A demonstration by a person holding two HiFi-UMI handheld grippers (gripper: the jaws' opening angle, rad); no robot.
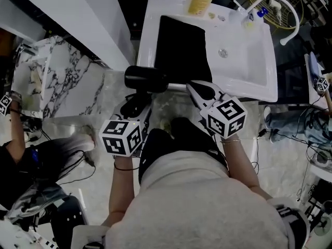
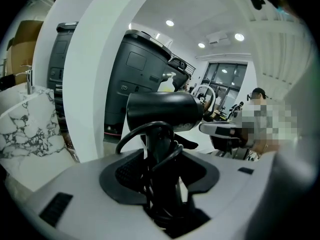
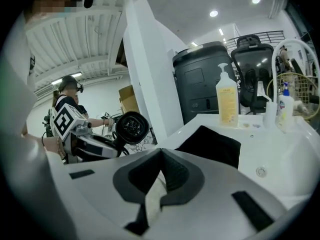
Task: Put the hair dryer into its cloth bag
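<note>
**A:** Where's the hair dryer, and what has hold of it?

**B:** Your left tool [image 2: 160, 181] is clenched on the handle of the hair dryer [image 2: 162, 111]. The dark ribbed pads press on it from both sides. The body is a smooth matt-black cylinder lying crosswise above the jaws. A glossy black cord [image 2: 134, 134] loops round the handle.

**A:** And my other hand?

**B:** Your right tool [image 3: 160, 184] is clenched on nothing. Its two grey, rubber-lined jaws meet at the tips with no thing between them.

**A:** Where's the bag?

**B:** The cloth bag [image 1: 181, 48] lies flat on the left part of the white basin [image 1: 244, 71]. It is a soft, dull black rectangle against hard, shiny white. From your head view the dryer hangs just off the basin's near edge, close to the bag's near end, not touching either as far as I can tell.

**A:** What does one view give that the others don't?

**B:** The right tool's view alone shows the dryer's round end face-on, with a meshed grille. It also shows the bag's slightly rumpled surface and a translucent pump bottle [image 3: 227, 101] of yellow liquid standing upright behind it. Only the head view shows the curved white faucet [image 1: 282, 9] from above and both marker cubes. The left tool's view alone shows the cord's wrapping and a veined marble slab [image 2: 30, 129] at the left.
</note>
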